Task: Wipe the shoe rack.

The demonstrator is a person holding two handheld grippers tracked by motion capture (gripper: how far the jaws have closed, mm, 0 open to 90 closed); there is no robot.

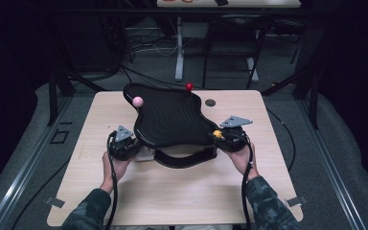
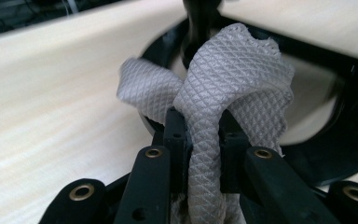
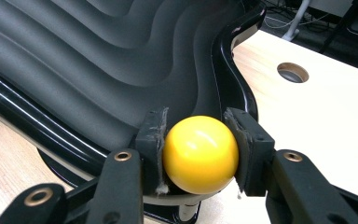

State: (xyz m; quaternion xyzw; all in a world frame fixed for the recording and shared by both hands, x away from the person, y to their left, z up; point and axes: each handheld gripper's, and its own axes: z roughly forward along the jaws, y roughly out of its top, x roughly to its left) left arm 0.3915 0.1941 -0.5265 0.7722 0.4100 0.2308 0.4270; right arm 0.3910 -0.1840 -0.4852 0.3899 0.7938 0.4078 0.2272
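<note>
A black tray point(image 1: 170, 117) with a rippled top stands on a curved black base point(image 1: 184, 158) in the middle of the wooden table point(image 1: 172, 191). Ball knobs rise at its rim: a pink ball point(image 1: 137, 101), a red ball point(image 1: 189, 86) and a yellow ball point(image 1: 217, 134). My right gripper point(image 1: 222, 137) is shut on the yellow ball point(image 3: 200, 154), its pads point(image 3: 151, 135) pressing on both sides. At the tray's near left corner, my left gripper point(image 1: 132, 146) is shut on a pale grey textured cloth point(image 2: 233, 79), which bunches up ahead of the jaws. A black post and the base show behind the cloth.
A round cable hole point(image 1: 210, 102) lies in the table right of the tray, also seen in the right gripper view point(image 3: 292, 72). Dark frame legs and cables stand on the floor beyond the table's far edge. Bare wood stretches in front of the tray.
</note>
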